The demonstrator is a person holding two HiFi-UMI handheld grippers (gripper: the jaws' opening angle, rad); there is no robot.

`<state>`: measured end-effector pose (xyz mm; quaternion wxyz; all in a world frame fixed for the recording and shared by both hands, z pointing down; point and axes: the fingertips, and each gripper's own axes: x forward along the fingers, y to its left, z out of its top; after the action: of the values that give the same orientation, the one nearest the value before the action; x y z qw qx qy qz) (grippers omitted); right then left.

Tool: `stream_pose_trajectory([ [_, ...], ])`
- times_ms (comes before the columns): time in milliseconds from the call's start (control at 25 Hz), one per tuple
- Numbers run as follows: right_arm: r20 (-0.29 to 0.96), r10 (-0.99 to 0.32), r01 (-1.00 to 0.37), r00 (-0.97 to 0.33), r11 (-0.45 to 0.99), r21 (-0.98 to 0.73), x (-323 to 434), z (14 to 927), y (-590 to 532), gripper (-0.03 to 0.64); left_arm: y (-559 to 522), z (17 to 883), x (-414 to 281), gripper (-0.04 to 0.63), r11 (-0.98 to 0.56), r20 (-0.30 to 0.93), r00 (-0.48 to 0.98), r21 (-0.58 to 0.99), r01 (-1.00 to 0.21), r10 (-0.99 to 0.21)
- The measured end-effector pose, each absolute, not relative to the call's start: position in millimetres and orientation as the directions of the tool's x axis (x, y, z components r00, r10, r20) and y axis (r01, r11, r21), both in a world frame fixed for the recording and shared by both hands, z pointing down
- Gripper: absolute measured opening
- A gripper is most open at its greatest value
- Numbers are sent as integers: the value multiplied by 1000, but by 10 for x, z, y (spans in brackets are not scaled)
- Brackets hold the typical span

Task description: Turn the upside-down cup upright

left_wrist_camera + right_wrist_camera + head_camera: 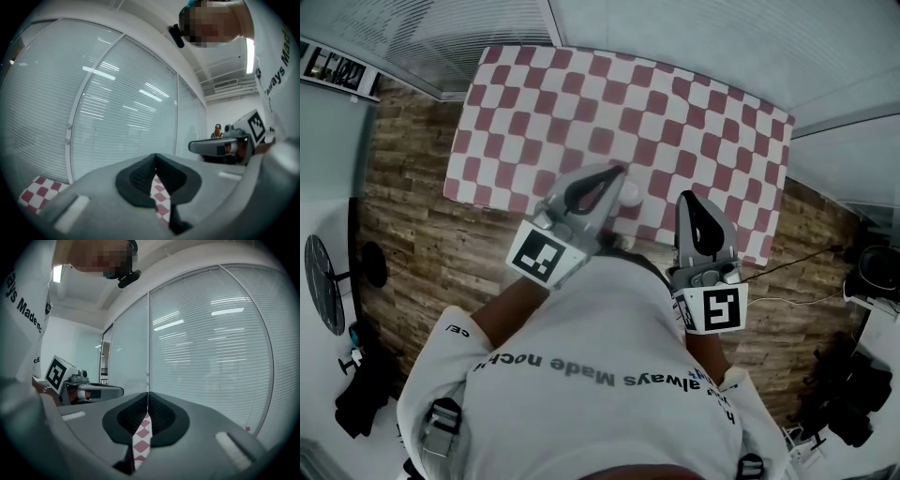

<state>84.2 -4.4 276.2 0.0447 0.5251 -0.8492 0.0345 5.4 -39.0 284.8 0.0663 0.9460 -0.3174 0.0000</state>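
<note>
A small pale cup (630,194) stands near the lower edge of a red-and-white checked tablecloth (675,103), about the centre of the head view. It is just beside the tip of the grey left gripper (617,173) and to the left of the grey right gripper (688,197). It is too small there to tell which way up it sits. It looks light, stiff and smooth, so a glancing push would probably slide or tip it. A hold across the side wall seems safest, leaving room to swing it over. Both hands carry their tools roughly level, pointing towards the top of the frame, with the left one angled to the upper right. In each gripper view the jaws meet with nothing between them, so both are closed and empty and must part before any hold
</note>
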Motion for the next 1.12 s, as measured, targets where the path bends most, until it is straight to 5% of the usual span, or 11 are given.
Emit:
stream_pose_trajectory([
  [560,156,-866,-878,-474,478,-19,501,3098,-108,58,-416,3107,-218,5,-813,48,827,162,-560,-560],
  [1120,213,-843,-868,-493,494,-51,489,3810,27,221,-362,3785,-296,5,-795,124,818,190,-576,-562],
])
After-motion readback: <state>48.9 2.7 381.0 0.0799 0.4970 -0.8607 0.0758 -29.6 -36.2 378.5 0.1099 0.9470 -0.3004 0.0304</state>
